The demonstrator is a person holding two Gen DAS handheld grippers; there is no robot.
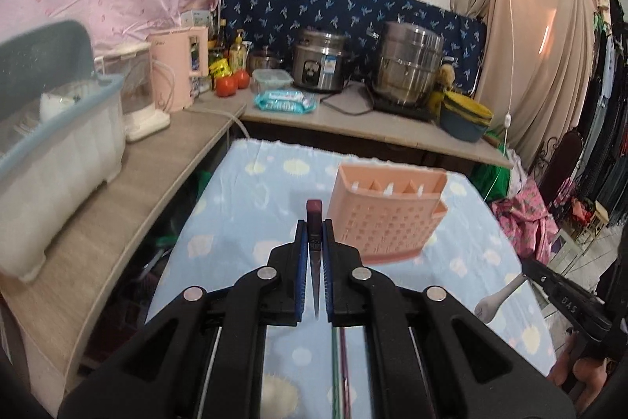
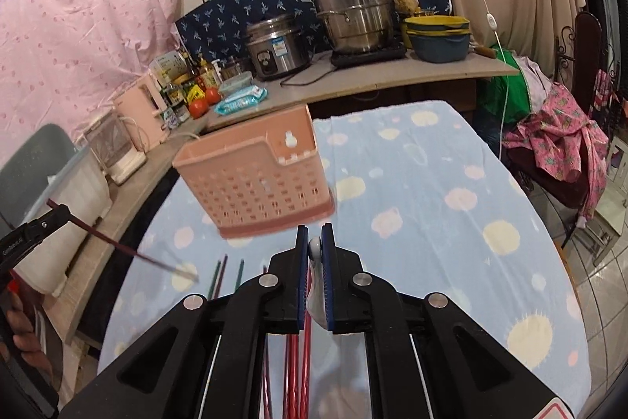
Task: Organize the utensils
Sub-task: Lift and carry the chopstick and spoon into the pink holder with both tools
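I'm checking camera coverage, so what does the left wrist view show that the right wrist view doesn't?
Only the left wrist view shows the slotted top of the pink utensil holder and the whole white spoon in the right gripper. Only the right wrist view shows loose chopsticks on the cloth, red chopsticks below the jaws, and the dark chopstick at full length in the left gripper. Both show the holder, the cloud-print tablecloth and steel pots.

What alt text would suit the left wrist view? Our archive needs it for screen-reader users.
The left gripper is shut on a dark red chopstick, held above a blue patterned tablecloth just left of a pink perforated utensil holder. At far right, the right gripper holds a white spoon.
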